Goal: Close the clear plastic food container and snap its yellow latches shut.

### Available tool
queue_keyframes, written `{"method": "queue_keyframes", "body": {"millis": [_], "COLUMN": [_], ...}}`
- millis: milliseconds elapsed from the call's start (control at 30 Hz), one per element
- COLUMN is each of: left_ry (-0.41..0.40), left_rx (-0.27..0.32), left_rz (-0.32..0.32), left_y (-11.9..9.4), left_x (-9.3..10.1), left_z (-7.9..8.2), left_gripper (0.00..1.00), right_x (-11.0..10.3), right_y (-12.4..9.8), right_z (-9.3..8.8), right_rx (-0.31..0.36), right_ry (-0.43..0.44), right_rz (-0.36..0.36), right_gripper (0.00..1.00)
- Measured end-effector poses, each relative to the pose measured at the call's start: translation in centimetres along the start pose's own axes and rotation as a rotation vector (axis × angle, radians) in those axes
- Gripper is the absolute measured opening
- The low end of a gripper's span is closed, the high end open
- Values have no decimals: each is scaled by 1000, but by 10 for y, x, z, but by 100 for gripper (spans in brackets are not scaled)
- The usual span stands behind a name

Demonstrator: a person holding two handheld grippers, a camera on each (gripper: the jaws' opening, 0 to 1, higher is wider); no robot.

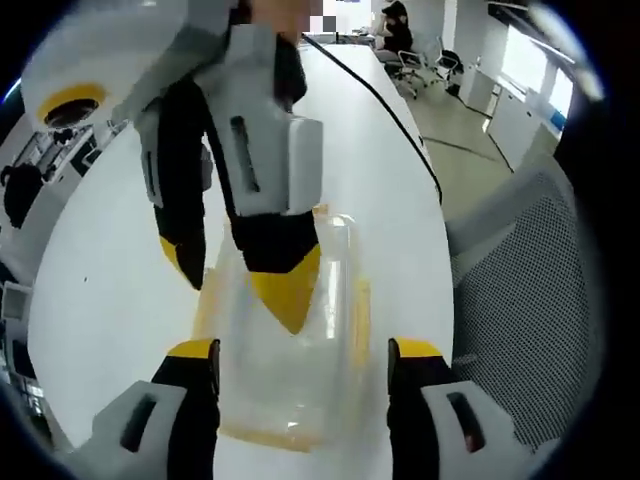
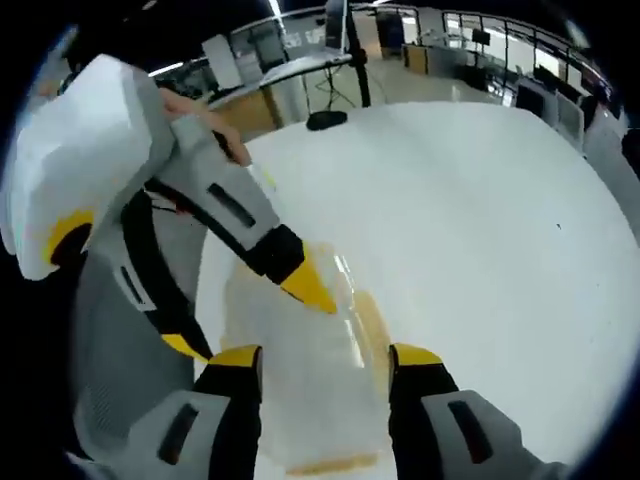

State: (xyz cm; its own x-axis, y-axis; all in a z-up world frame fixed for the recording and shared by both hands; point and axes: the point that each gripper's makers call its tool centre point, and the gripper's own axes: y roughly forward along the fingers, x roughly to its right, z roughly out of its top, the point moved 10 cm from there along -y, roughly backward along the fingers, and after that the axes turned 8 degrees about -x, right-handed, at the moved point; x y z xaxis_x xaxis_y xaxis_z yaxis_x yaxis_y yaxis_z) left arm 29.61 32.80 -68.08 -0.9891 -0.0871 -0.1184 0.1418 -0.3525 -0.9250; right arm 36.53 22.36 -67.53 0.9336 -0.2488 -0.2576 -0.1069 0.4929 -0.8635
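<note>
The clear plastic container with yellow latches lies on the white table, right between my left gripper's open jaws. From above, my right gripper reaches in, open, with one yellow fingertip on the container's clear top and the other beside its left edge. In the right gripper view the container sits between my right gripper's open jaws. My left gripper enters from the left, with one fingertip over the lid. I cannot tell whether the latches are snapped.
A grey mesh chair stands off the table's right edge. A black cable runs along the far tabletop. A small black object lies at the table's far end. A hand holds the left gripper.
</note>
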Motion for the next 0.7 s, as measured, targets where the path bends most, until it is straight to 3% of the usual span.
{"method": "queue_keyframes", "body": {"millis": [167, 400, 533, 700], "left_ry": [-22, 2, 31, 10], "left_rx": [-10, -35, -71, -84], "left_rz": [32, 55, 86, 86], "left_y": [2, 3, 4, 4], "left_x": [3, 6, 5, 1], "left_z": [3, 3, 5, 8], "left_gripper": [70, 70, 64, 61], "right_x": [6, 7, 9, 13], "right_y": [6, 12, 15, 15], "right_z": [-1, 8, 10, 12], "right_rx": [-117, -171, -208, -232], "right_ry": [-77, -126, -148, -149], "right_rz": [10, 37, 49, 76], "right_gripper": [49, 49, 48, 47]}}
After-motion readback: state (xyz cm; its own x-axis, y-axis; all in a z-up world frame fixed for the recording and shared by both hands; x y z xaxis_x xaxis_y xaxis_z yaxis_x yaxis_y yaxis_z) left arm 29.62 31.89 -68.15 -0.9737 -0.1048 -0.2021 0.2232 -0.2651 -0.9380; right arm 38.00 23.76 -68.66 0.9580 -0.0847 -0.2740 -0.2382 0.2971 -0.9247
